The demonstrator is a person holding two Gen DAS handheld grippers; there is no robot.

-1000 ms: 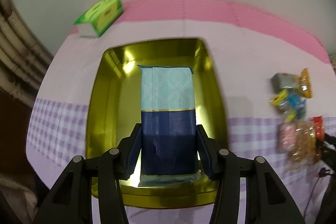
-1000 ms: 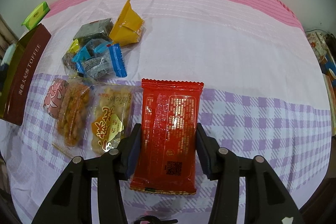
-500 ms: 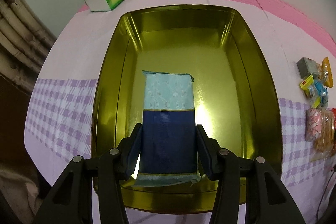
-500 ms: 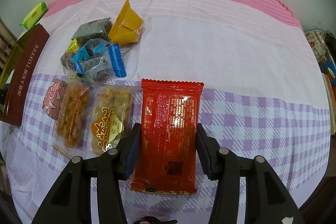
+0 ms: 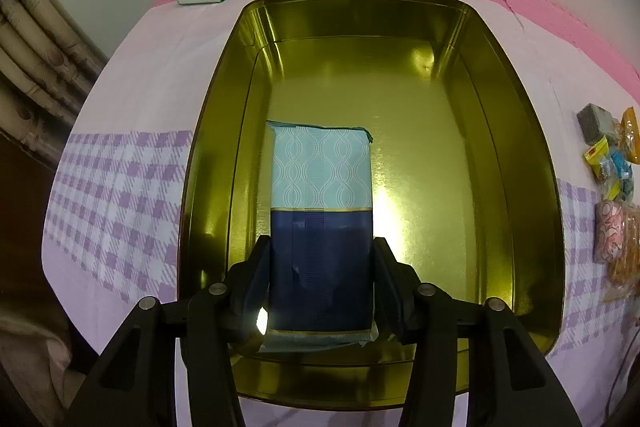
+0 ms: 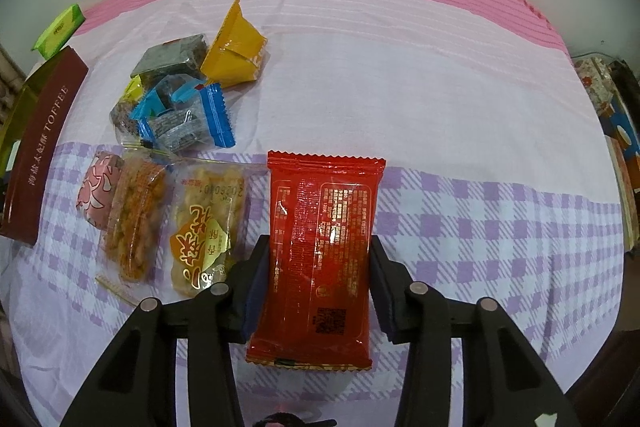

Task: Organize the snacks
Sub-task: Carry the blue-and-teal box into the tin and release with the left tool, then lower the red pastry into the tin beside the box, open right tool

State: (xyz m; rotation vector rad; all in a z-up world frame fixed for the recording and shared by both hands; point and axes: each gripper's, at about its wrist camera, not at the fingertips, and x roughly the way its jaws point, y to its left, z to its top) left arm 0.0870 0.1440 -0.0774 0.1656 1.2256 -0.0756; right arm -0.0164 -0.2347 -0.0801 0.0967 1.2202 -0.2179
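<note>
While the left gripper point(image 5: 321, 275) is clamping the blue-and-teal packet point(image 5: 321, 223) low inside the gold tin point(image 5: 532, 155), the right gripper point(image 6: 316, 267) is gripping the red packet point(image 6: 320, 251) above the checked cloth point(image 6: 500, 219), beside the loose snacks point(image 6: 176, 147). Releasing too high is risking the blue packet landing askew, and the slick red wrapper is likely sliding if squeezed lightly.
</note>
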